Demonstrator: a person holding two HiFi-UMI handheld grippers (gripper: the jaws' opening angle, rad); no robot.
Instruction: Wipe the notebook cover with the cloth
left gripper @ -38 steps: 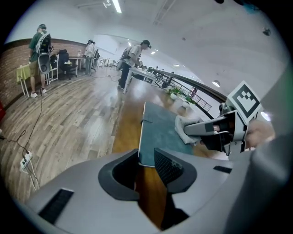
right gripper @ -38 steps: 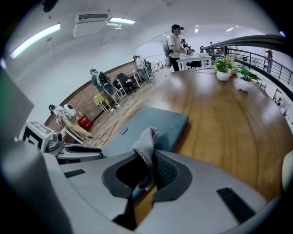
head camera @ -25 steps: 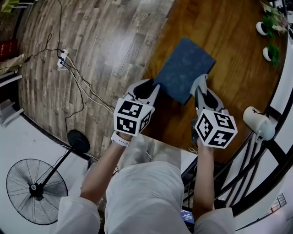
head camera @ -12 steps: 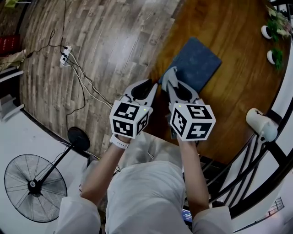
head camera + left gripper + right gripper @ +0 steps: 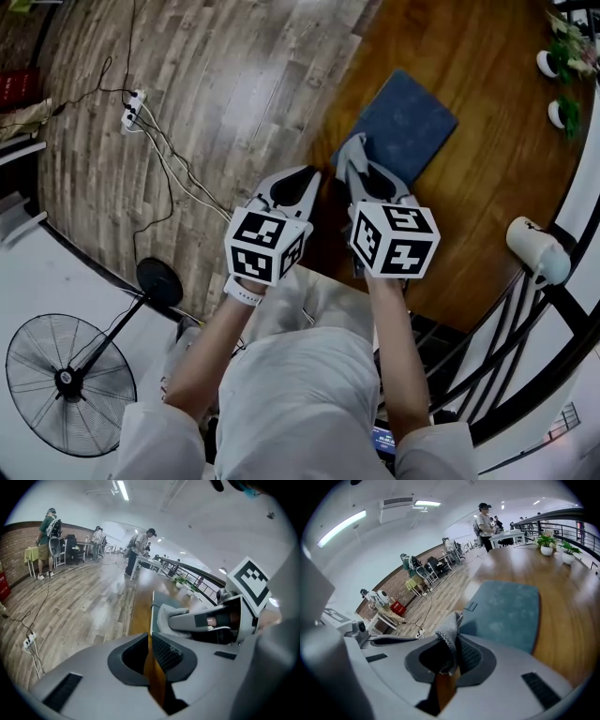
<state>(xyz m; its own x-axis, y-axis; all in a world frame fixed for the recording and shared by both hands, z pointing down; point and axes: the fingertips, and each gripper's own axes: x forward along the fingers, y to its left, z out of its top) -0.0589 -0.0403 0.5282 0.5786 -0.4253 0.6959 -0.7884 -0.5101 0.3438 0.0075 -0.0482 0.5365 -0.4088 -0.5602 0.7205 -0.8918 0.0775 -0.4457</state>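
Cloth (image 5: 449,632) looks soft, limp and light, bunched in my right gripper (image 5: 452,658), jaws clamped on it at the near left corner of the notebook (image 5: 506,609). That cover lies flat and looks stiff (likely to skate on the polished table (image 5: 487,197)). Left gripper (image 5: 150,651) has just been closing on nothing, jaws almost together. I'd pin the near edge with it.

A grey plank floor (image 5: 197,84) spreads to my left, a power strip (image 5: 131,111) far, a standing fan (image 5: 66,382) near. Right, potted plants (image 5: 565,37) edge the wooden table (image 5: 497,159).
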